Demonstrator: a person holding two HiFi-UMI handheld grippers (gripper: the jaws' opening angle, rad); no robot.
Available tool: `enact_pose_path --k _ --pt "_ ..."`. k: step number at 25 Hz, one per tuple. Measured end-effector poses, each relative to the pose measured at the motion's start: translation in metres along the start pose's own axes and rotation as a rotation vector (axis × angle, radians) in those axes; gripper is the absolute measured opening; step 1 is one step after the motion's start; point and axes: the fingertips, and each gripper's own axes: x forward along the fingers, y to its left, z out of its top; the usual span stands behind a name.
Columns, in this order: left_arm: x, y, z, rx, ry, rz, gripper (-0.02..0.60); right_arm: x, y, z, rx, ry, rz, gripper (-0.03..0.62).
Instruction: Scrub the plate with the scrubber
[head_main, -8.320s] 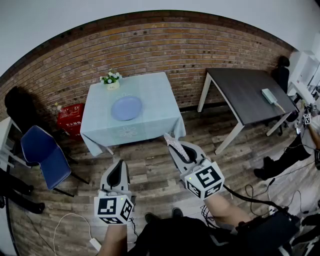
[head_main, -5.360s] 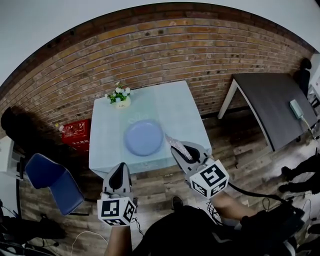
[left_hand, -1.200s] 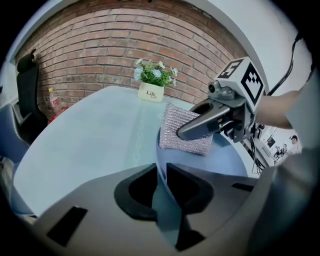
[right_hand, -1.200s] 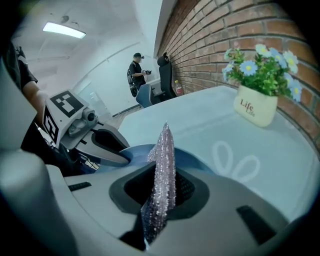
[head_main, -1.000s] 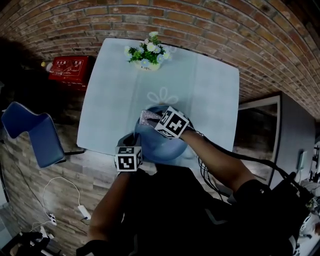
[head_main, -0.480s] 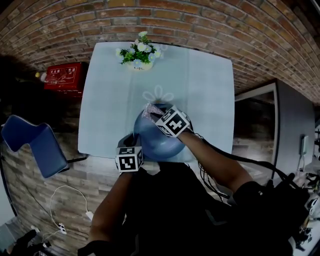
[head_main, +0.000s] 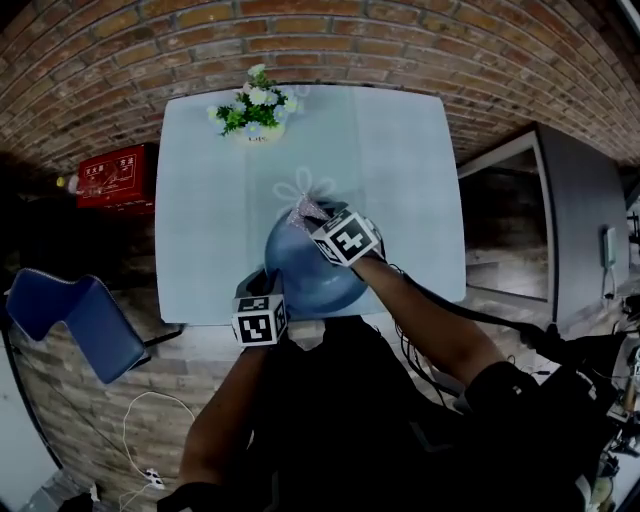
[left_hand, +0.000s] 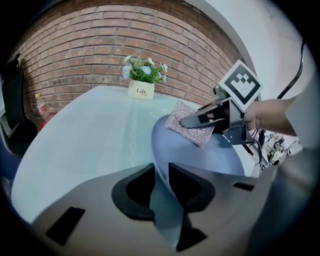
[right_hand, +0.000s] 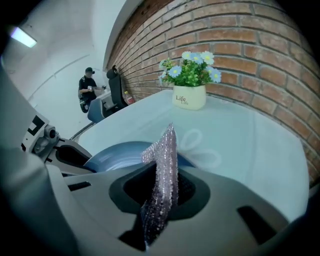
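A blue plate (head_main: 318, 280) lies at the near edge of the table (head_main: 200, 200), which has a pale blue cloth. My left gripper (head_main: 263, 277) has the plate's near-left rim (left_hand: 159, 172) between its jaws. They have just been opening a little, but the pads still touch the rim. My right gripper (head_main: 320, 220) is shut on a pinkish glittery scrubber (head_main: 305, 210), which stands up between the jaws (right_hand: 167, 150). The scrubber (left_hand: 189, 131) rests on the plate's far rim.
A white pot of flowers (head_main: 250, 112) stands at the table's far left. On the floor to the left are a red box (head_main: 108, 175) and a blue chair (head_main: 65, 310). A dark table (head_main: 585, 190) stands to the right. A brick wall runs behind.
In the earliest frames I stood away from the table with only the scrubber held. Now both grippers are at the plate. Over the last second the scrubber slid a little along the far rim.
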Motion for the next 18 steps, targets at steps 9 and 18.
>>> enact_pose_path --k 9,18 --pt "0.001 -0.004 -0.003 0.059 0.033 -0.060 0.114 -0.018 -0.018 -0.008 0.166 -0.008 -0.124 0.072" --pt "0.003 -0.007 -0.003 0.151 0.047 -0.078 0.141 -0.036 -0.038 -0.027 0.330 -0.039 -0.273 0.071"
